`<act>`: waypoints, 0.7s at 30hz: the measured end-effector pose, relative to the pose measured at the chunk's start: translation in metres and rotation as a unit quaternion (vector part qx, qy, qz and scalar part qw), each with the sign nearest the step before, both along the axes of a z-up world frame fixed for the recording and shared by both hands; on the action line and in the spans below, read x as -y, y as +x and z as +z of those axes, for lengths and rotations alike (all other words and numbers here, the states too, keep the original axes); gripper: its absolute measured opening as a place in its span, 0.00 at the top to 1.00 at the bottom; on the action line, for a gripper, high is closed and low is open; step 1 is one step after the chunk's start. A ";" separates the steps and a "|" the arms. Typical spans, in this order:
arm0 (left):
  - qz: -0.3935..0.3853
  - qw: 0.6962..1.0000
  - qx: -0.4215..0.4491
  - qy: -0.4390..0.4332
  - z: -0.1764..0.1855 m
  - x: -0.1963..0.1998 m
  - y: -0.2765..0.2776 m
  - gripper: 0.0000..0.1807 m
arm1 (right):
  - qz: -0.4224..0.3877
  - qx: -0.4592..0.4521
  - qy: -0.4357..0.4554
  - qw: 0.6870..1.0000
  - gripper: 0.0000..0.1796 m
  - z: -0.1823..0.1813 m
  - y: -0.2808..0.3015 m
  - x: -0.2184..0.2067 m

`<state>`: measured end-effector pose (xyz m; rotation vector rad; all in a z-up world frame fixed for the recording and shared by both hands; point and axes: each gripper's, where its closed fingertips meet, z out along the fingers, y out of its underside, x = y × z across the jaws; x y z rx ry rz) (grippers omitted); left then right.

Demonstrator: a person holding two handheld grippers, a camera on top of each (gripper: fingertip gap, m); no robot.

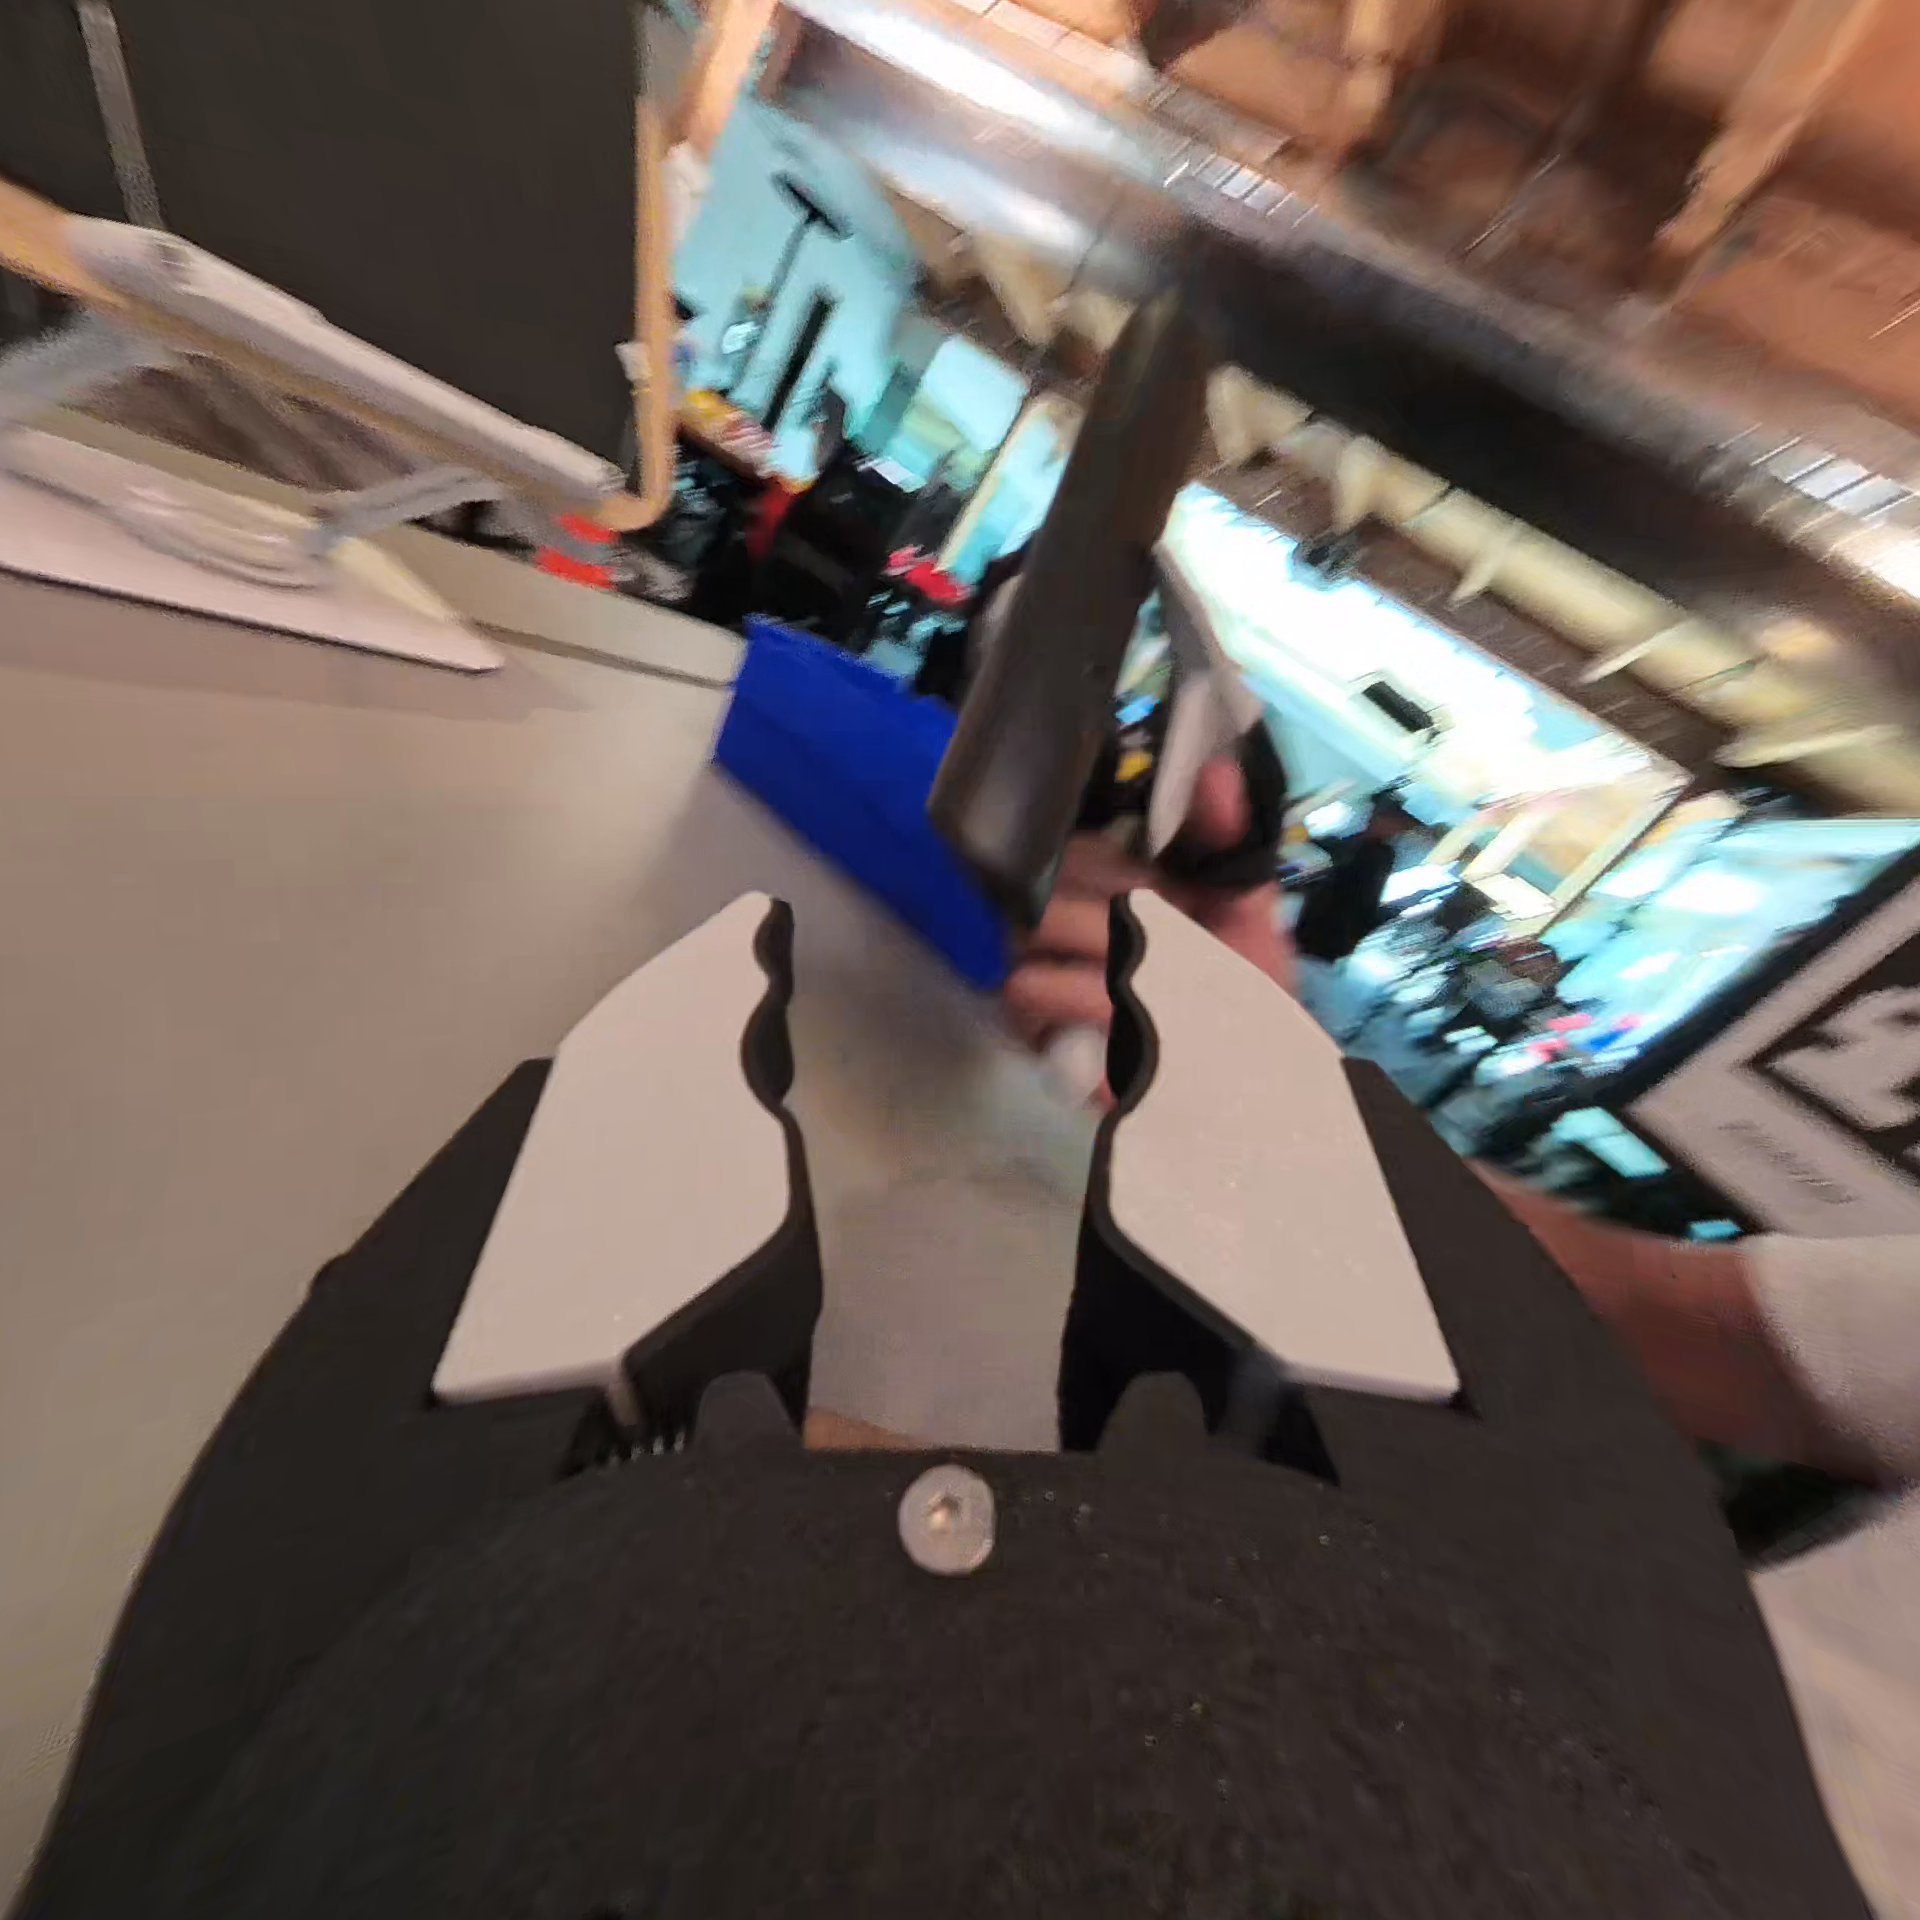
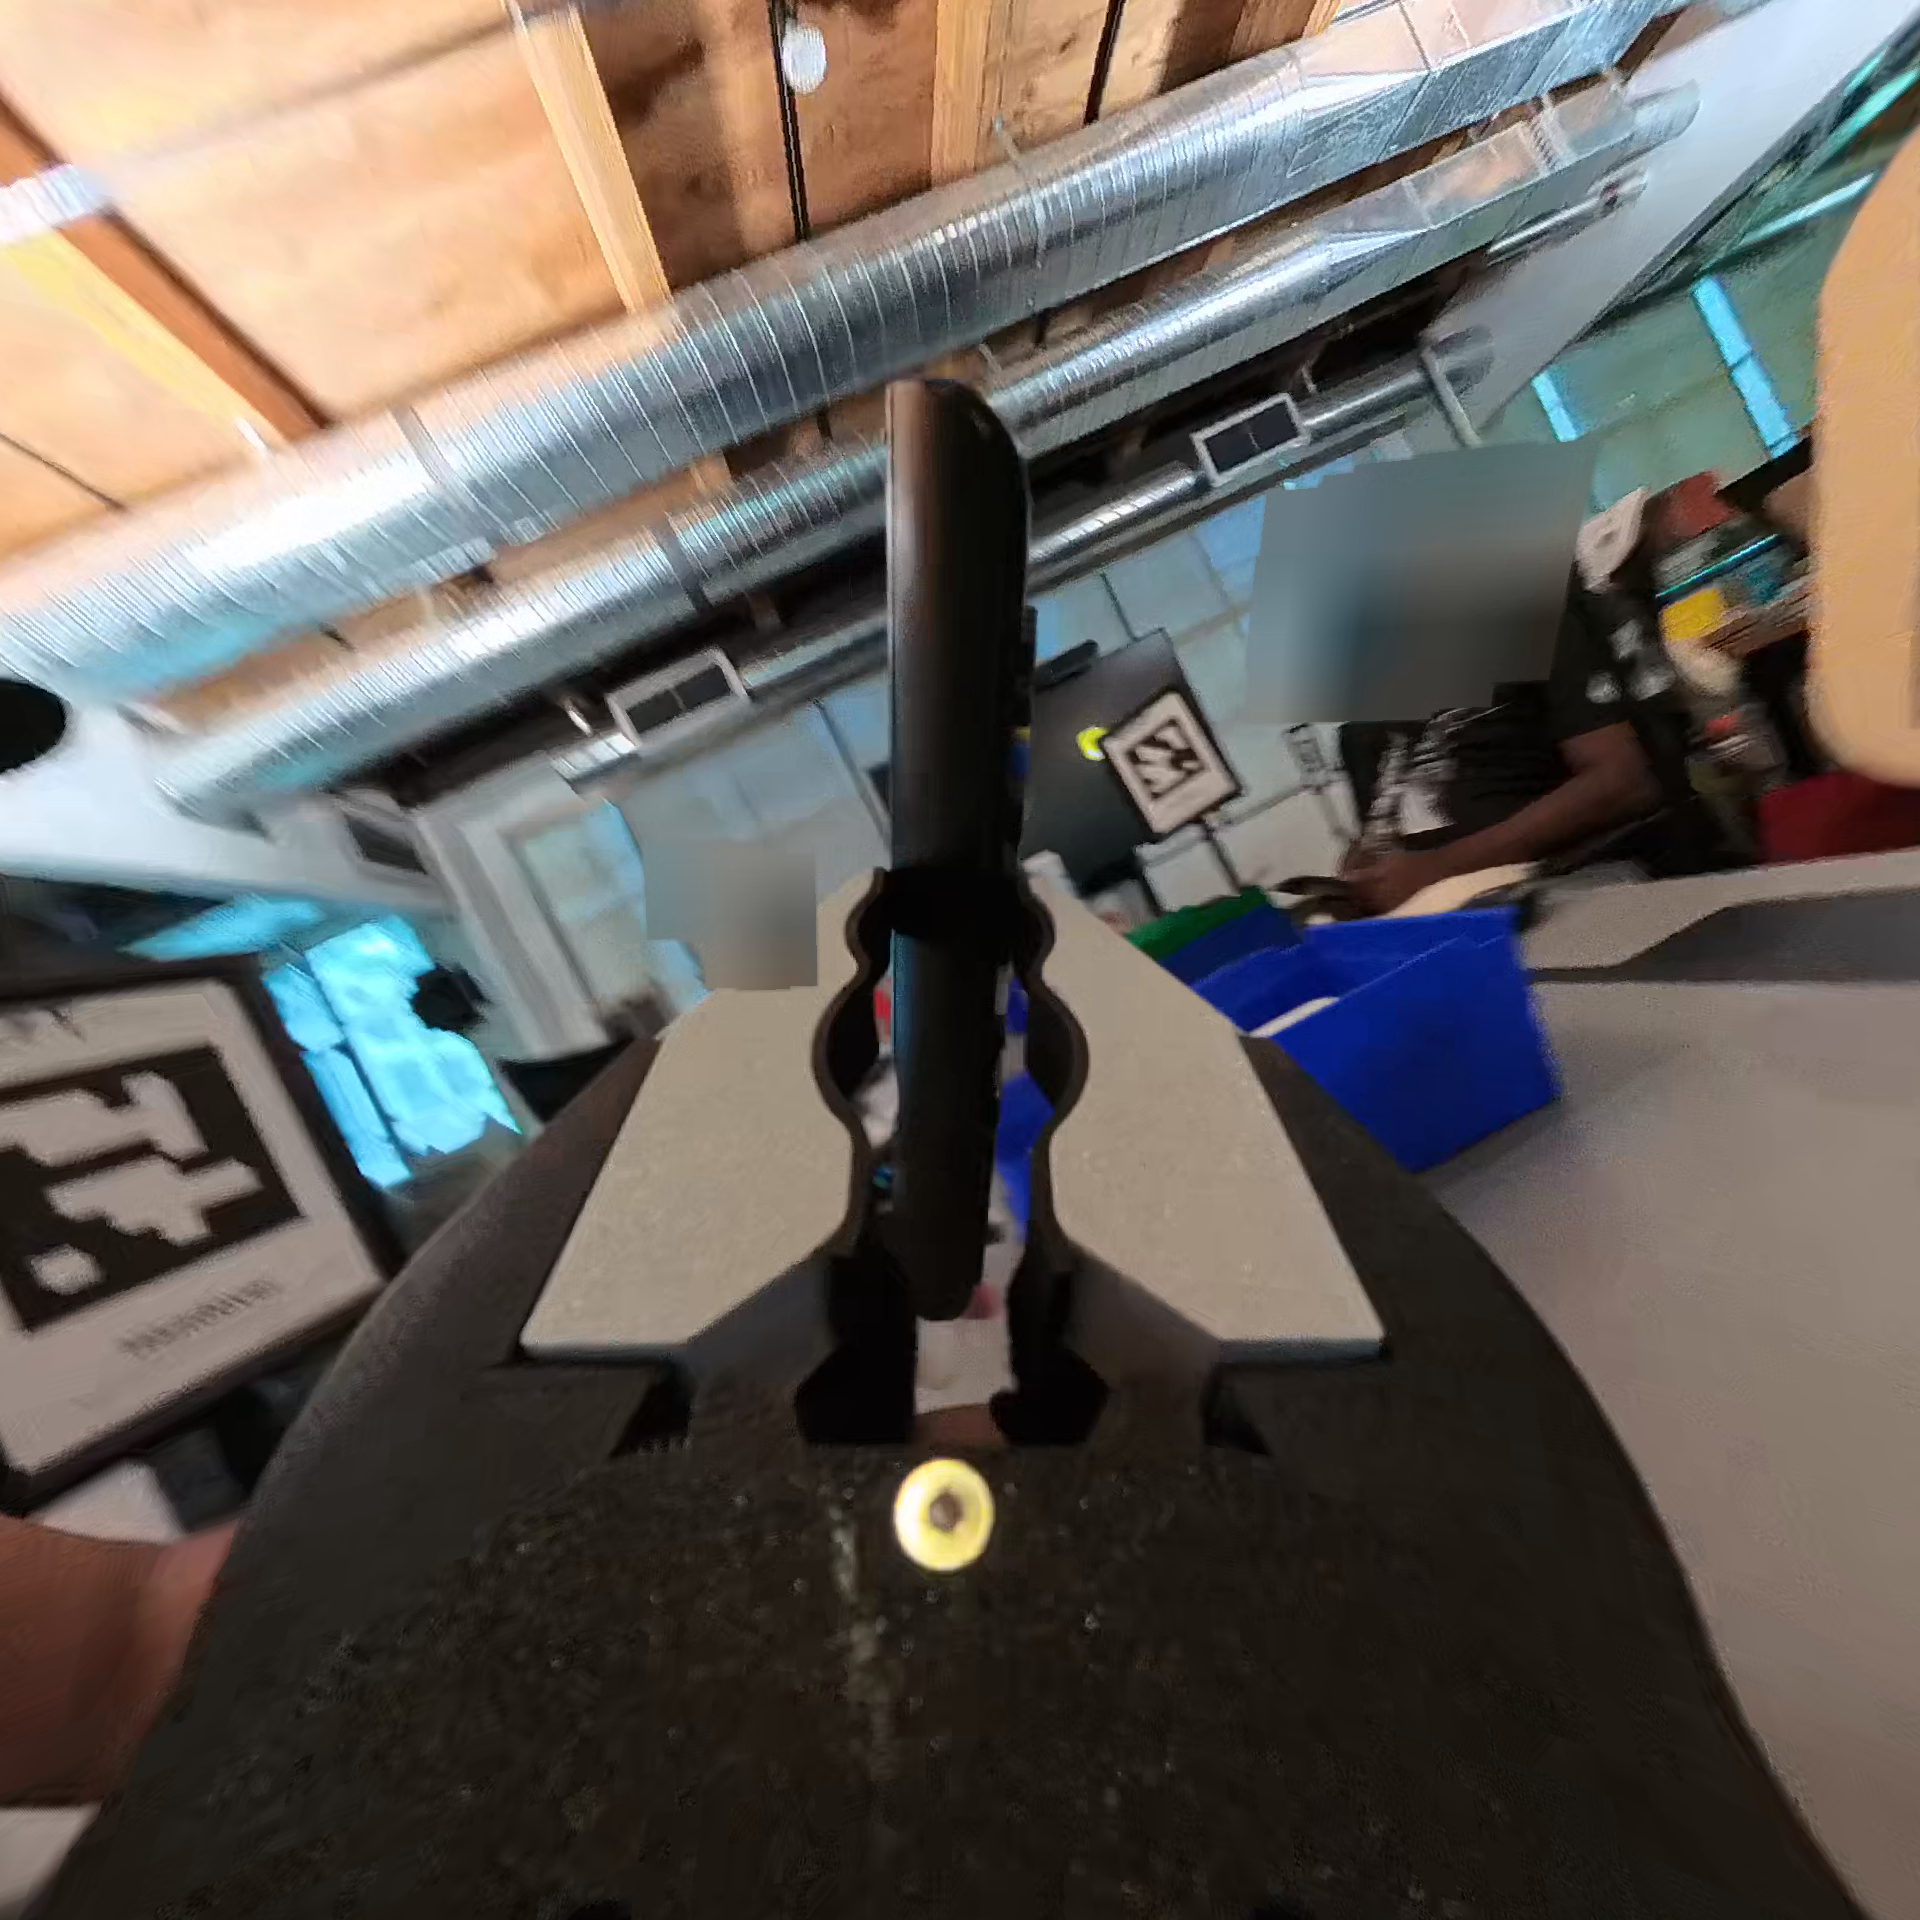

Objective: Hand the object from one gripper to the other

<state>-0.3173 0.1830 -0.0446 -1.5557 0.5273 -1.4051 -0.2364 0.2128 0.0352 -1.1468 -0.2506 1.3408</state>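
While your right gripper (image 2: 951, 914) points up toward the ceiling, its two grey fingers (image 2: 727, 1143) are clenched on a slim black object (image 2: 951, 727), gripping it near its lower third. The object stands along the line of the fingers, seen edge-on: its rounded upper end rises well past the fingertips and its lower end sits between the finger bases. Small buttons show along its right edge.

Your left gripper (image 1: 940, 920) is released: its jaws stand apart with nothing between them. In the left wrist view the same black object (image 1: 1060, 644) appears ahead of and above the fingertips, tilted, clear of both fingers. Just beyond the right fingertip a hand (image 1: 1070, 935) shows; the right gripper it carries is too blurred to make out.

A blue bin (image 1: 842, 758) rests on the grey table (image 1: 312, 935) ahead of the left gripper, behind the object's lower end. In the right wrist view it lies to the right of the fingers. The left wrist view is heavily blurred, so finer detail cannot be told.
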 end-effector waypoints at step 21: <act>0.131 0.973 -0.145 0.121 -0.025 0.005 -0.039 0.72 | -0.181 0.888 0.116 0.407 0.87 -0.121 0.362 -0.132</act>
